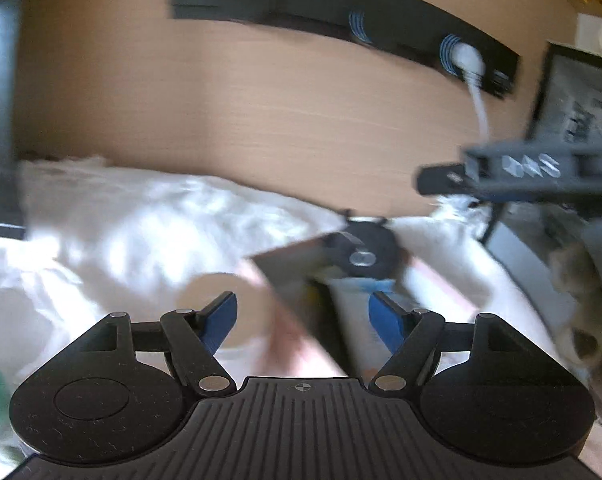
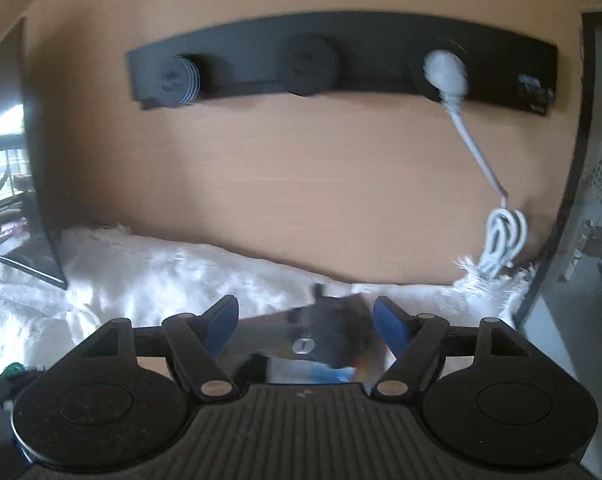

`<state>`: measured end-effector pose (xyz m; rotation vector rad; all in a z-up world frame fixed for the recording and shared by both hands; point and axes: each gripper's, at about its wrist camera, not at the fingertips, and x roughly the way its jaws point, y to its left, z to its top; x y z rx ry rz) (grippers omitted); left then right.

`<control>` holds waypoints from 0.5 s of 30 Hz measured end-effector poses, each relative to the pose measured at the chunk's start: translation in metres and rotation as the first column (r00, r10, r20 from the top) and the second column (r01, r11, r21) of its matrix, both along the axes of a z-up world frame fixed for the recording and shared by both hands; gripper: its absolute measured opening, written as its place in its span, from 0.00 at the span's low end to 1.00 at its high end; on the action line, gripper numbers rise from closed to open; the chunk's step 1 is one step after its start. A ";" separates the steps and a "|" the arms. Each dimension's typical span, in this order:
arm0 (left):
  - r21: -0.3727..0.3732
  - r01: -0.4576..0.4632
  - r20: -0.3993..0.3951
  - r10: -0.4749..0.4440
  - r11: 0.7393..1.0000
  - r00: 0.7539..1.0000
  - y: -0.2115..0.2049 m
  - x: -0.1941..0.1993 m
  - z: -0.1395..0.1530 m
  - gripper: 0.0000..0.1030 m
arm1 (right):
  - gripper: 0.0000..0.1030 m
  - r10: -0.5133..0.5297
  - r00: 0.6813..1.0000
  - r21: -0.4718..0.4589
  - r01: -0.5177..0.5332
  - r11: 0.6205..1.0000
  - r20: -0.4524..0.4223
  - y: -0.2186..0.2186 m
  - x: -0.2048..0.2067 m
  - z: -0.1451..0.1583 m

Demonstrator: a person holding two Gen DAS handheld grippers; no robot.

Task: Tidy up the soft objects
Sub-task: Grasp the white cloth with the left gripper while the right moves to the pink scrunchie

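Your left tongs [image 1: 303, 316] stand spread, with blue pads [image 1: 221, 320] wide apart and nothing between them; your right tongs [image 2: 306, 322] are spread in the same way and hold nothing. Both views are blurred, so small details are not sure. Under the tongs lies a white fluffy blanket [image 1: 141, 224], which covers the surface up to a light wooden wall panel [image 1: 261, 112]. On the blanket, just ahead of your left tongs, you see a dark round thing [image 1: 361, 252] with a small silver part on it, lying on a dark flat sheet [image 1: 297, 272]; what it is I cannot tell. Beside the sheet, to its left, is a round beige disc [image 1: 213, 296]. At the right edge of the left view you see the other tool [image 1: 521, 176], dark grey, hanging above the blanket, and below it a beige soft thing [image 1: 581, 312] that rests at the blanket's right side. On the wall is a long black strip [image 2: 341, 64] with round sockets, and a white plug [image 2: 447, 74] sits in one; its white cable [image 2: 501, 240] hangs down in a coiled bundle that touches the blanket.
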<state>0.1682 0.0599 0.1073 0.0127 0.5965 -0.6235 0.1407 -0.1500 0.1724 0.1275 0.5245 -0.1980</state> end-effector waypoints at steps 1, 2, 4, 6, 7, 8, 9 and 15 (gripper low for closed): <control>0.004 -0.015 -0.008 0.015 1.000 1.000 0.012 0.005 0.001 0.76 | 0.73 0.008 1.000 0.003 -0.008 1.000 0.002 0.010 0.001 0.002; 0.008 -0.031 -0.020 0.031 0.999 0.999 0.025 0.010 0.002 0.76 | 0.73 0.024 1.000 0.007 -0.024 1.000 0.000 0.021 0.003 0.003; 0.016 -0.053 -0.045 0.053 0.998 0.998 0.052 0.025 0.010 0.76 | 0.73 0.065 0.998 0.009 -0.065 0.998 -0.011 0.046 0.007 0.007; 0.032 -0.068 -0.066 0.070 0.997 0.995 0.078 0.041 0.019 0.76 | 0.73 0.118 0.993 0.025 -0.117 0.993 -0.030 0.070 0.017 0.014; 0.043 -0.076 -0.082 0.080 0.996 0.993 0.092 0.051 0.023 0.76 | 0.73 0.142 0.989 0.041 -0.141 0.989 -0.043 0.081 0.024 0.016; 0.047 -0.084 -0.099 0.088 0.995 0.991 0.105 0.060 0.028 0.76 | 0.73 0.164 0.985 0.063 -0.160 0.985 -0.059 0.091 0.032 0.021; 0.045 -0.095 -0.117 0.100 0.994 0.988 0.118 0.069 0.032 0.76 | 0.73 0.182 0.980 0.093 -0.174 0.980 -0.077 0.100 0.043 0.026; 0.039 -0.210 -0.233 0.213 0.977 0.949 0.186 0.123 0.033 0.75 | 0.73 0.224 0.971 0.087 -0.217 0.972 -0.086 0.136 0.072 0.048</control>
